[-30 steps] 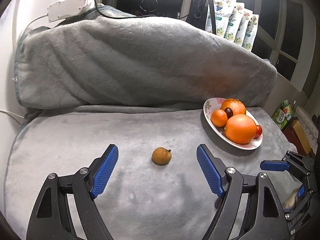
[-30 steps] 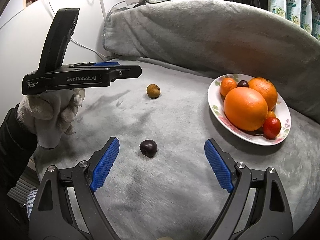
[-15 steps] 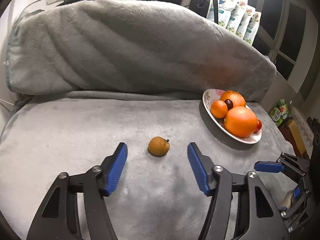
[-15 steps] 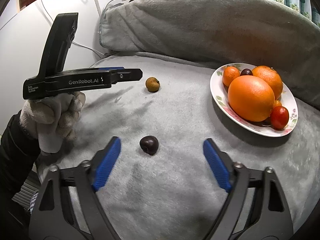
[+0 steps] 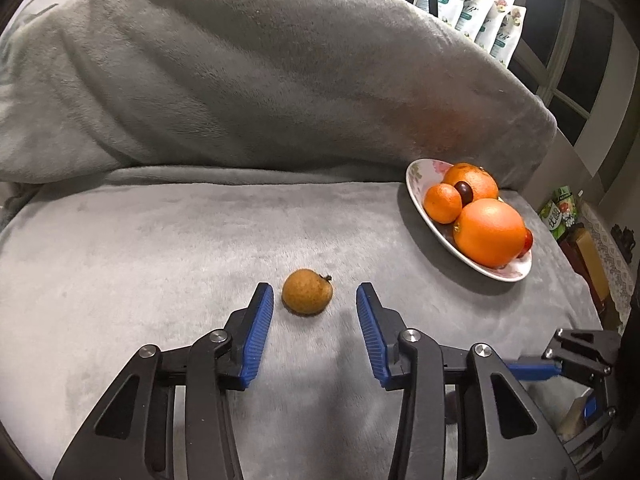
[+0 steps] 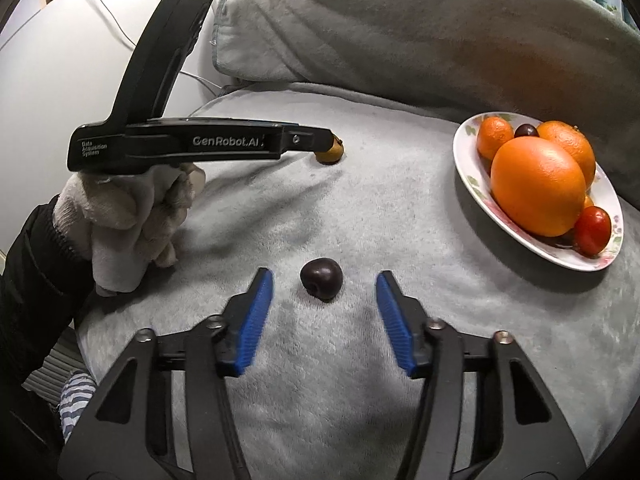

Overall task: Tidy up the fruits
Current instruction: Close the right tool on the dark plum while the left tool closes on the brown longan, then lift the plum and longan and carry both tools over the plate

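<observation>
A small brown fruit (image 5: 307,291) lies on the grey blanket, just ahead of and between the tips of my open left gripper (image 5: 315,296); nothing touches it. It also shows in the right wrist view (image 6: 330,153), partly behind the left gripper's tip. A dark cherry (image 6: 321,278) lies between the tips of my open right gripper (image 6: 322,284), untouched. A floral plate (image 5: 424,216) to the right holds a large orange (image 5: 489,232), two smaller oranges, a dark cherry and a red tomato (image 6: 593,229).
A blanket-covered backrest (image 5: 260,80) rises behind the flat seat. The gloved hand (image 6: 132,216) holding the left gripper is at the left in the right wrist view. The seat's edge drops off at right, with bags and boxes (image 5: 560,212) beyond.
Both grippers moved forward toward their fruits and their jaws narrowed. The brown fruit and the cherry now sit between the fingertips. Neither fruit moved.
</observation>
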Available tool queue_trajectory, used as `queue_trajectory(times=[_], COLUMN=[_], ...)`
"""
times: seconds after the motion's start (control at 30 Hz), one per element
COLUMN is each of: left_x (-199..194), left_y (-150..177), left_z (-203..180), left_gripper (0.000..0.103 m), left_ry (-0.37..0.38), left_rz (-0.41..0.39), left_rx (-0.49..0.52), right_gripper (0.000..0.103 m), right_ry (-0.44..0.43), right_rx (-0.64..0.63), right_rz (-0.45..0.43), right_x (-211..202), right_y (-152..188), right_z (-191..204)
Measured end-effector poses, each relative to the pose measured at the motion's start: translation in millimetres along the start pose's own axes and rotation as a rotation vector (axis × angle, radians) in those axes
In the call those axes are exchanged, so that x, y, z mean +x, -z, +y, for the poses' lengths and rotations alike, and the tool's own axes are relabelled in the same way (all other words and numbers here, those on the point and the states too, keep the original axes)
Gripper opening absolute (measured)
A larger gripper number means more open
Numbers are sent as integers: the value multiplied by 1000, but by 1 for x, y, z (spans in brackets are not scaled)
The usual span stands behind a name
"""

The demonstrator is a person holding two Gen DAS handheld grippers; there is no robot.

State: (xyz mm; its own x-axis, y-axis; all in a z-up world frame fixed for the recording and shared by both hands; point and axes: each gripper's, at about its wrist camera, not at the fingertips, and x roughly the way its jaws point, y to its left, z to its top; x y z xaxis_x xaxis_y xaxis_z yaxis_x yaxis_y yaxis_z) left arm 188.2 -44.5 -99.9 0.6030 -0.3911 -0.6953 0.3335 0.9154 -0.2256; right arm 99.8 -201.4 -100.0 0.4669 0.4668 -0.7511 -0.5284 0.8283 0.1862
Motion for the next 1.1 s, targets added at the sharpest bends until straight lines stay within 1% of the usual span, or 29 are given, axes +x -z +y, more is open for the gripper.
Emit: queue_trajectory(times=[0.17, 0.2, 0.27, 0.43, 0.5, 0.53, 0.57, 0.6, 0.7, 0.77, 0.93, 1.1], left_x=[7, 8, 12, 15, 16, 16, 16, 16, 16, 17, 17, 9], left_y=[-3, -2, -1, -1, -2, -2, -2, -1, -1, 0, -1, -1], left_z=[1, 1, 0, 0, 2, 2, 2, 3, 4, 5, 3, 2], left_gripper=[40, 40, 37, 34, 31, 30, 29, 28, 27, 27, 27, 27], left_ry=[1, 1, 1, 1, -1, 0, -1, -4, 0, 1, -3, 1], left_rz=[14, 17, 27, 32, 34, 35, 35, 35, 38, 38, 33, 15], left_rx=[-6, -5, -4, -10, -19, -20, -22, -22, -26, -26, -22, -22], right_gripper=[49, 48, 43, 39, 39, 37, 33, 31, 29, 26, 25, 25], right_ry=[-3, -6, -13, -11, -8, -6, -8, -11, -6, -5, -8, -8], right_rx=[12, 11, 7, -12, -18, -20, -21, -23, -27, -22, -16, -19], right_rz=[9, 10, 16, 26, 34, 37, 39, 44, 46, 45, 40, 25], right_x=[4, 5, 6, 11, 14, 15, 16, 18, 20, 20, 17, 14], right_y=[1, 1, 0, -3, -3, -3, -3, -4, -4, -3, -2, -5], right_z=[-3, -3, -2, 2, 4, 4, 5, 5, 6, 6, 4, 5])
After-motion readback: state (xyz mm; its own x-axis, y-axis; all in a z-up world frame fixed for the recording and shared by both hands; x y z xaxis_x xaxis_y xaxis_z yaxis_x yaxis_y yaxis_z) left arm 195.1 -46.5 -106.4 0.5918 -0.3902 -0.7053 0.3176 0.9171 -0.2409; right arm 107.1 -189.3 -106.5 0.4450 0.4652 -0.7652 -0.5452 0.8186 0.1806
